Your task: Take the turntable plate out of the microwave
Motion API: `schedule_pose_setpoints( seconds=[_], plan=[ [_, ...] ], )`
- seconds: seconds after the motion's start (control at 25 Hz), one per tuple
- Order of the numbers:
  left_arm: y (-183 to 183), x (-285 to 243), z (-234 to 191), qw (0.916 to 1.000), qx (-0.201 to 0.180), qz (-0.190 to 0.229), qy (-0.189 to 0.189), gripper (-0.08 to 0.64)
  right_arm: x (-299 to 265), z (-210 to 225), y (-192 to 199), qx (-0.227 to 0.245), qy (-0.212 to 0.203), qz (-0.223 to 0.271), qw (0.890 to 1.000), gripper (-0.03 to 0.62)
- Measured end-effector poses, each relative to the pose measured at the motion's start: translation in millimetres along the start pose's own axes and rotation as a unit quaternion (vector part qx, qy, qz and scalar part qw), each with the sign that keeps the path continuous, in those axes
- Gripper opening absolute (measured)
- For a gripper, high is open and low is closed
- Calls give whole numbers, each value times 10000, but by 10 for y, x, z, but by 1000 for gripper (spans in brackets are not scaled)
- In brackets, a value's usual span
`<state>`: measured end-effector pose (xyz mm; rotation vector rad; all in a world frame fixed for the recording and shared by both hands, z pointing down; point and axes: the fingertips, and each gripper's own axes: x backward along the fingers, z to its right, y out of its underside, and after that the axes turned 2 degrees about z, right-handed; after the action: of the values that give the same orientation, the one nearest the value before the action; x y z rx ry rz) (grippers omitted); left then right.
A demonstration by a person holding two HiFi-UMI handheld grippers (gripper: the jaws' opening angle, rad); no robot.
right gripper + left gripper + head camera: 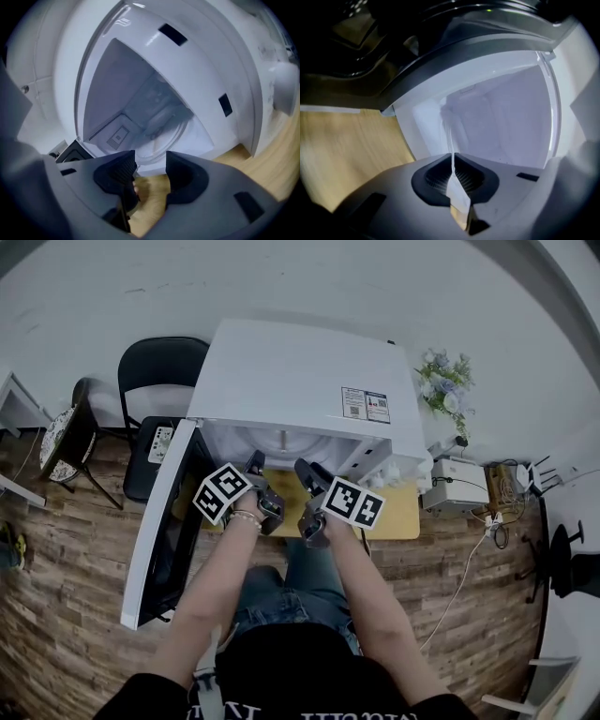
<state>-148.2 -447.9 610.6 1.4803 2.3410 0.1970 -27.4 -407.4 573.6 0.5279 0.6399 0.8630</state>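
A white microwave stands on a wooden table, its door swung open to the left. The glass turntable plate lies on the cavity floor. My left gripper is at the cavity mouth. In the left gripper view the left gripper is rolled onto its side and shut on the plate's thin rim, which shows edge-on between the pads. Just outside the opening, my right gripper stands open. In its own view the right gripper has only bare table between its fingers.
A black folding chair stands behind the open door, with a flat white item on its seat. Another chair is further left. Flowers and a white box with cables are right of the microwave.
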Motion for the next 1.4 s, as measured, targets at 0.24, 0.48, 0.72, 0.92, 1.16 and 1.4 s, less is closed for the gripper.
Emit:
schedule_pose_setpoints(
  seconds=[0.24, 0.48, 0.72, 0.92, 1.16, 1.4],
  plan=[
    [17, 3, 3, 9997, 48, 21, 251, 25, -80, 110, -29, -1401, -285, 218, 9895, 202],
    [5, 19, 45, 9993, 77, 53, 354, 25, -197, 182, -50, -2164, -117, 365, 9755, 199],
    [-1, 55, 193, 9977, -94, 96, 672, 25, -329, 119, -23, -2620, -233, 356, 9641, 183],
    [7, 59, 262, 9948, -479, 29, 899, 25, -443, 171, -15, -2870, -51, 311, 9574, 93],
    [-109, 22, 644, 9861, -873, -98, 1411, 11, -401, 219, 17, -3346, -200, 556, 9405, 45],
    [-44, 131, 418, 9897, -644, -350, 1230, 12, -354, 227, 81, -3620, -329, 704, 9289, 38]
  ],
)
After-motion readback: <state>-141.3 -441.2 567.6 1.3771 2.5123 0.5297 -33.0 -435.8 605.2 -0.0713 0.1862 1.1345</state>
